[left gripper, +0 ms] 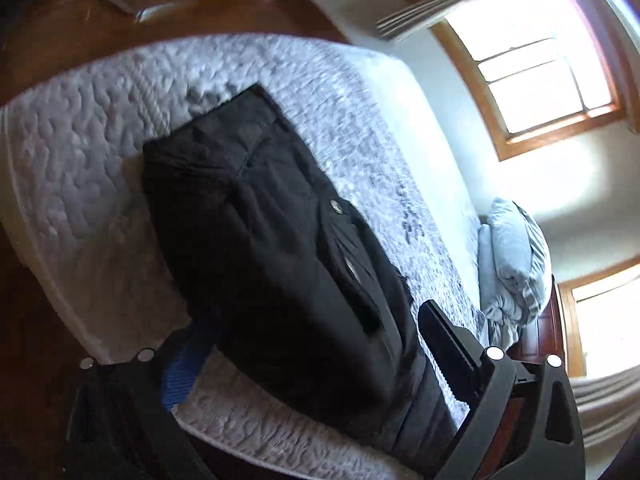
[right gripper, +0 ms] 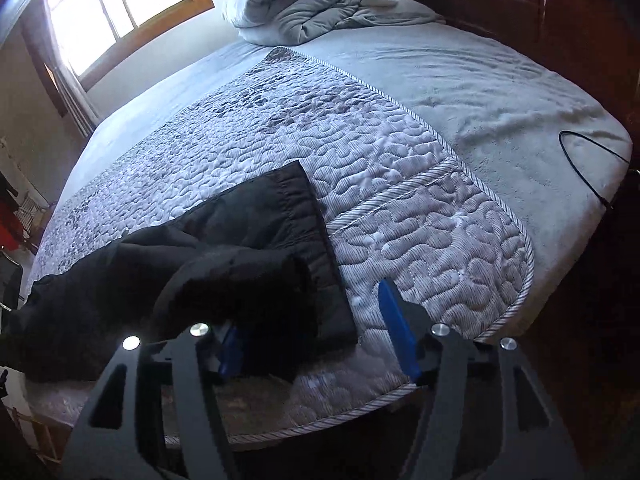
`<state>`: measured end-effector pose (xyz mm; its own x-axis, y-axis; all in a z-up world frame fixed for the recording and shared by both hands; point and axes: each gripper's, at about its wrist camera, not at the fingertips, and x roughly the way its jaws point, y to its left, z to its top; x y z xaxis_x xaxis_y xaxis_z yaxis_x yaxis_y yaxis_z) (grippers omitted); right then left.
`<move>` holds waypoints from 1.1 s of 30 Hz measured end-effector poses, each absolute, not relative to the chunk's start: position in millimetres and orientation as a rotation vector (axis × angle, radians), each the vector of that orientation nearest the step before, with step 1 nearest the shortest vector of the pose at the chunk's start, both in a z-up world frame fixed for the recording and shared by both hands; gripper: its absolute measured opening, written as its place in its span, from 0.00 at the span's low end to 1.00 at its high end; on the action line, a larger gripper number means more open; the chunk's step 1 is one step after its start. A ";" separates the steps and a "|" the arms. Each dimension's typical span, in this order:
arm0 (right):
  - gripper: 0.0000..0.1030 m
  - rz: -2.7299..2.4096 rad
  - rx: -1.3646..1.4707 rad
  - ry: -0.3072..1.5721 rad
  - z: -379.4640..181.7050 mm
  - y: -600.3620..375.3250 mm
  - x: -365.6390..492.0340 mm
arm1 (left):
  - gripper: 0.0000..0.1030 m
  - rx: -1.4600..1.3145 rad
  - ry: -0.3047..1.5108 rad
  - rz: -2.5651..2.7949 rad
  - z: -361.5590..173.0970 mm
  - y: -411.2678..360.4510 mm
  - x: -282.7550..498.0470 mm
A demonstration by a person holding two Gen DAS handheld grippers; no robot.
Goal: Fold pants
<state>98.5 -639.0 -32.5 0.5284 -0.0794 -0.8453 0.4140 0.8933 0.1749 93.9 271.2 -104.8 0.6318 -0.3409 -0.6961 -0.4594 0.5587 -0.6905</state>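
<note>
Both grippers tilted down over pants (left gripper: 272, 240), fingers spread: left (left gripper: 316, 356), right (right gripper: 316, 344).

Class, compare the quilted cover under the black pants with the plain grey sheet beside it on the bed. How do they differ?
The quilted cover has a raised pebble stitch pattern; the grey sheet is plain and lightly wrinkled. The cover has a striped piped edge; the sheet shows none. The black pants lie on the cover, not the sheet. Both are pale grey and spread flat.

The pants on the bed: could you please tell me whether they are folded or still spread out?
Partly folded. The black pants lie doubled lengthwise on the quilt, one leg end bunched over the other; no crosswise fold shows.
</note>
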 end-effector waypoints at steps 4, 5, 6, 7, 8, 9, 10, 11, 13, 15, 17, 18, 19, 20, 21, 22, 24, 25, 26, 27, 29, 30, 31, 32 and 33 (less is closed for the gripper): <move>0.58 -0.307 0.344 0.976 -30.1 -634.0 94.4 | 0.80 -1.028 1.019 0.144 -130.2 272.1 120.9; 0.58 -0.307 0.337 0.976 -29.7 -632.9 94.8 | 0.68 -1.043 1.037 0.154 -136.3 274.0 126.8; 0.58 -0.309 0.335 0.974 -29.6 -632.9 95.6 | 0.60 -1.057 1.038 0.153 -137.6 272.2 127.8; 0.58 -0.309 0.340 0.971 -29.1 -633.0 96.8 | 0.39 -1.058 1.029 0.142 -139.0 272.1 132.8; 0.58 -0.309 0.351 0.965 -28.3 -633.9 98.6 | 0.27 -1.049 1.033 0.138 -136.2 269.1 134.1; 0.58 -0.308 0.362 0.960 -27.8 -634.6 100.0 | 0.24 -1.036 1.032 0.135 -132.2 266.3 137.8; 0.58 -0.306 0.376 0.954 -27.1 -635.2 102.5 | 0.20 -1.025 1.030 0.133 -128.8 264.9 143.7; 0.58 -0.303 0.384 0.950 -26.3 -634.5 105.0 | 0.17 -1.015 1.022 0.125 -120.7 263.1 152.1; 0.58 -0.290 0.380 0.942 -24.3 -630.6 111.9 | 0.16 -0.987 0.976 0.104 -101.1 259.6 163.3; 0.58 -0.281 0.369 0.939 -22.4 -624.6 117.5 | 0.16 -0.845 0.869 0.032 -61.9 242.8 164.0; 0.58 -0.277 0.358 0.929 -20.3 -620.3 119.8 | 0.16 -0.705 0.803 -0.019 -41.1 228.0 156.8; 0.58 -0.277 0.358 0.929 -20.4 -620.0 120.6 | 0.16 -0.664 0.800 -0.019 -41.6 223.9 148.6; 0.58 -0.279 0.362 0.930 -21.3 -620.4 120.7 | 0.16 -0.638 0.816 0.006 -48.7 223.9 141.4; 0.58 -0.280 0.369 0.933 -22.9 -621.6 121.2 | 0.17 -0.610 0.842 0.039 -59.5 225.0 134.3; 0.58 -0.280 0.377 0.938 -24.8 -623.7 122.1 | 0.17 -0.567 0.897 0.091 -82.4 229.2 129.4; 0.58 -0.280 0.386 0.943 -26.3 -625.7 122.4 | 0.18 -0.523 0.960 0.137 -106.0 232.1 126.9; 0.58 -0.286 0.401 0.942 -25.2 -630.1 121.7 | 0.25 -0.494 1.022 0.163 -141.7 236.9 123.2; 0.58 -0.287 0.405 0.938 -22.2 -632.3 120.3 | 0.29 -0.501 1.019 0.169 -150.5 237.0 121.4; 0.59 -0.288 0.405 0.937 -18.4 -634.1 118.1 | 0.33 -0.501 1.002 0.181 -154.4 234.8 120.6; 0.64 -0.290 0.402 0.939 -15.0 -635.3 115.3 | 0.35 -0.489 0.993 0.194 -154.6 231.4 121.9; 0.70 -0.297 0.388 0.933 -6.6 -636.8 108.2 | 0.43 -0.466 0.988 0.211 -150.9 222.0 122.6; 0.71 -0.303 0.369 0.926 0.0 -637.2 102.2 | 0.46 -0.464 0.988 0.204 -145.9 218.2 121.2; 0.79 -0.312 0.355 0.925 4.1 -637.8 97.8 | 0.51 -0.460 0.990 0.196 -140.6 214.7 120.4; 0.82 -0.337 0.335 0.923 9.5 -639.5 91.5 | 0.58 -0.452 0.991 0.200 -136.4 212.4 118.2; 0.84 -0.359 0.324 0.911 14.4 -641.7 85.0 | 0.63 -0.438 0.992 0.211 -131.4 210.9 111.8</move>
